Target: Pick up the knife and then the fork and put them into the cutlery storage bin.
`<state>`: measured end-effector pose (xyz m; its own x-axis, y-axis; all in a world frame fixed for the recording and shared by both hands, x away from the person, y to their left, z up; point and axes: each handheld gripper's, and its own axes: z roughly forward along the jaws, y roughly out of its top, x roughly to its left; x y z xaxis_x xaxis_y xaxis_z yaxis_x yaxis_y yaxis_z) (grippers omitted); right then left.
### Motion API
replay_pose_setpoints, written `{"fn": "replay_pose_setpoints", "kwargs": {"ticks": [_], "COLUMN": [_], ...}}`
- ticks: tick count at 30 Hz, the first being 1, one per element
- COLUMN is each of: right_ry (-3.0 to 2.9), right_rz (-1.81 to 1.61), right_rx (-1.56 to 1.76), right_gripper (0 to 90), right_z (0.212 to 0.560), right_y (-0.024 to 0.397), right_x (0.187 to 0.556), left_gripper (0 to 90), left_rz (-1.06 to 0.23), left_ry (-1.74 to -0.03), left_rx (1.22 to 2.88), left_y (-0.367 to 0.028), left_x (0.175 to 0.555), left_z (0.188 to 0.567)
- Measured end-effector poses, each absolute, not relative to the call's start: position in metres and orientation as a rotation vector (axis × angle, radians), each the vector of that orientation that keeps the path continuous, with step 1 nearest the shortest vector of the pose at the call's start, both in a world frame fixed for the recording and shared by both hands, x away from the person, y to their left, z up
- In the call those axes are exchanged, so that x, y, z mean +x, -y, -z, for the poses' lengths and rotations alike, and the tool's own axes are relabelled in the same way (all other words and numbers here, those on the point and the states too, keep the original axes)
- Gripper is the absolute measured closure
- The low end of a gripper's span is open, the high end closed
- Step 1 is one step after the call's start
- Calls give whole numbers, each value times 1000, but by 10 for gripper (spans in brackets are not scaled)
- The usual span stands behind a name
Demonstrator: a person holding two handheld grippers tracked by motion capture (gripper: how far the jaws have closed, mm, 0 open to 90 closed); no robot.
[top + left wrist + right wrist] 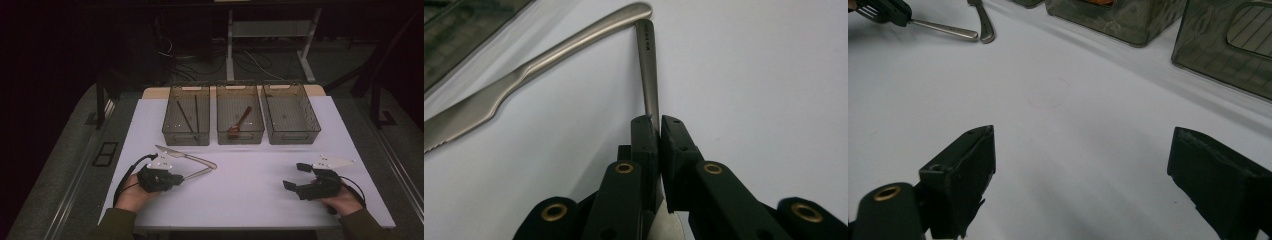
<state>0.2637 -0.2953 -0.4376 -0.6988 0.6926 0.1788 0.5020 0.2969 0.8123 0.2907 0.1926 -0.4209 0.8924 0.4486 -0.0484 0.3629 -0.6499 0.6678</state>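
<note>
Two grippers: mine, on white table [250,195]
Left gripper [659,122]: clamped on metal utensil handle [647,65], beside knife [524,75]
Right gripper [1080,165]: wide, empty

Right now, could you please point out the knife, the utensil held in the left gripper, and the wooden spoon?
knife [549,52], left gripper view, on the handle near the blade.
held utensil [647,65], left gripper view, on its metal handle above the jaws.
wooden spoon [242,120], high view, on its handle, in the middle bin.
</note>
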Motion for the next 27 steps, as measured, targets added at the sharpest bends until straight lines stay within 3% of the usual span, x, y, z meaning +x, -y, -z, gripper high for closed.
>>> {"fn": "replay_pose_setpoints", "kwargs": {"ticks": [15, 27], "right_ry": [-2427, -2555], "right_rz": [-1421, -1418], "right_rx": [1069, 919], "right_gripper": [125, 224], "right_z": [418, 402], "right_y": [304, 291], "right_x": [264, 275], "left_gripper": [849, 849], "left_rz": [-112, -61], "left_ry": [-429, -252], "left_rx": [2276, 2284], "left_y": [-157, -98], "left_x": [286, 292], "left_z": [399, 387]}}
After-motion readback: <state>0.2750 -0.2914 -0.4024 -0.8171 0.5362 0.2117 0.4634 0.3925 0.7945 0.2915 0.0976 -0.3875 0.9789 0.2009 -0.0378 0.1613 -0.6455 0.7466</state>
